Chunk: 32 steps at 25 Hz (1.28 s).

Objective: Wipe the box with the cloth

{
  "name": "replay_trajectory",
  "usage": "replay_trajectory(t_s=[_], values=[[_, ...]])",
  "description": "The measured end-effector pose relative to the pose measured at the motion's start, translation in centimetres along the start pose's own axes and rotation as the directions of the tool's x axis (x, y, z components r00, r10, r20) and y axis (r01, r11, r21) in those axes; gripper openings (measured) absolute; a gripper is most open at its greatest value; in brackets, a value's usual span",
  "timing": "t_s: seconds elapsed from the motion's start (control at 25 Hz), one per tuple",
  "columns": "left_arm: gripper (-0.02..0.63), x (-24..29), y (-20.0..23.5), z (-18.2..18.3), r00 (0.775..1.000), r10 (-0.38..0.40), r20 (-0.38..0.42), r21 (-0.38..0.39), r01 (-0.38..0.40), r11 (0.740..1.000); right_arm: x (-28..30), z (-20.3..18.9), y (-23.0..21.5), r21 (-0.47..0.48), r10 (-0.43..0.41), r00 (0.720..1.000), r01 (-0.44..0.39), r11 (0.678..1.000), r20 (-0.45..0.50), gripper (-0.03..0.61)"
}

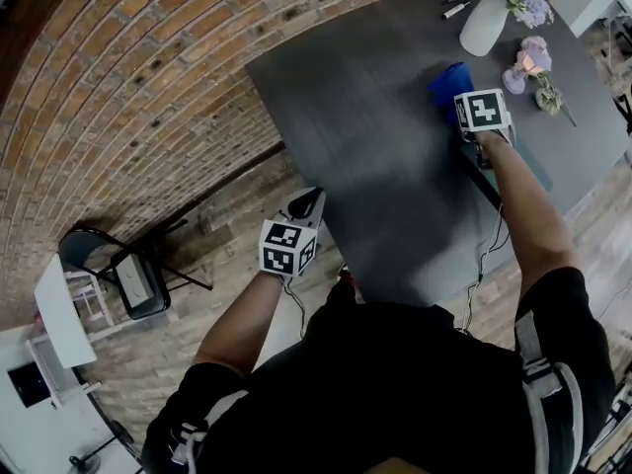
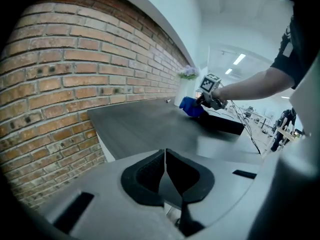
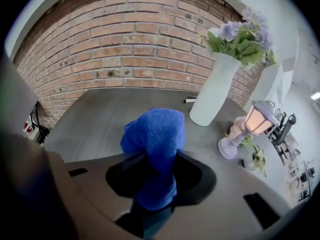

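On the table [image 1: 375,146], vase [image 3: 212,91] at the far edge, lamp [image 3: 254,121] right of it, pen [image 3: 191,100] left, cloth [image 3: 157,134] nearer.

You're at a dark table [image 1: 375,136] in what looks like an open-plan office or studio. A bare brick wall [image 1: 148,77] runs along the table's far edge, a folding chair [image 1: 118,265] stands left of it, and ceiling strip lights [image 2: 239,59] and more desks [image 2: 286,132] lie beyond it.
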<state>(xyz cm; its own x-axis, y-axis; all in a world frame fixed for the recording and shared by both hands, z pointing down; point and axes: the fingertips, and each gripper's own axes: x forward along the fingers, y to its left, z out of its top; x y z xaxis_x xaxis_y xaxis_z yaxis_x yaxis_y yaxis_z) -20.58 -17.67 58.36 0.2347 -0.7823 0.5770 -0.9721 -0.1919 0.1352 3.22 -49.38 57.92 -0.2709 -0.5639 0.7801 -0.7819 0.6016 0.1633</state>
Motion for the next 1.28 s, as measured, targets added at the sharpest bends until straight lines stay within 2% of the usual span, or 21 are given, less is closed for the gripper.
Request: replay_trajectory(t_s=[0.4,0.52,0.8,1.04,1.28], values=[[0.011,-0.5,-1.6,0.6,0.998,0.062,-0.017,-0.013,-0.063,0.998,1.9,0.6,-9.3,0.063,-0.053,0.999,0.053,0.997,0.000,0.129],[0.011,-0.7,-2.4,1.0,0.997,0.073,-0.015,-0.024,-0.073,0.997,2.3,0.6,-10.2,0.052,-0.043,0.999,0.042,0.998,0.006,0.129],[0.011,-0.4,-6.4,1.8,0.998,0.043,-0.035,0.028,-0.042,0.999,0.4,-2.1,-11.7,0.058,-0.002,1.000,0.001,0.998,0.021,0.129],[0.011,0.5,-8.9,1.9,0.998,-0.014,-0.065,0.069,0.019,0.997,-2.8,-6.7,-13.7,0.092,-0.021,0.999,0.018,0.996,0.035,0.129],[0.011,2.1,-12.6,2.9,0.989,-0.130,-0.063,0.125,0.137,0.983,-8.0,-14.5,-18.6,0.176,-0.134,0.991,0.134,0.975,-0.017,0.129]])
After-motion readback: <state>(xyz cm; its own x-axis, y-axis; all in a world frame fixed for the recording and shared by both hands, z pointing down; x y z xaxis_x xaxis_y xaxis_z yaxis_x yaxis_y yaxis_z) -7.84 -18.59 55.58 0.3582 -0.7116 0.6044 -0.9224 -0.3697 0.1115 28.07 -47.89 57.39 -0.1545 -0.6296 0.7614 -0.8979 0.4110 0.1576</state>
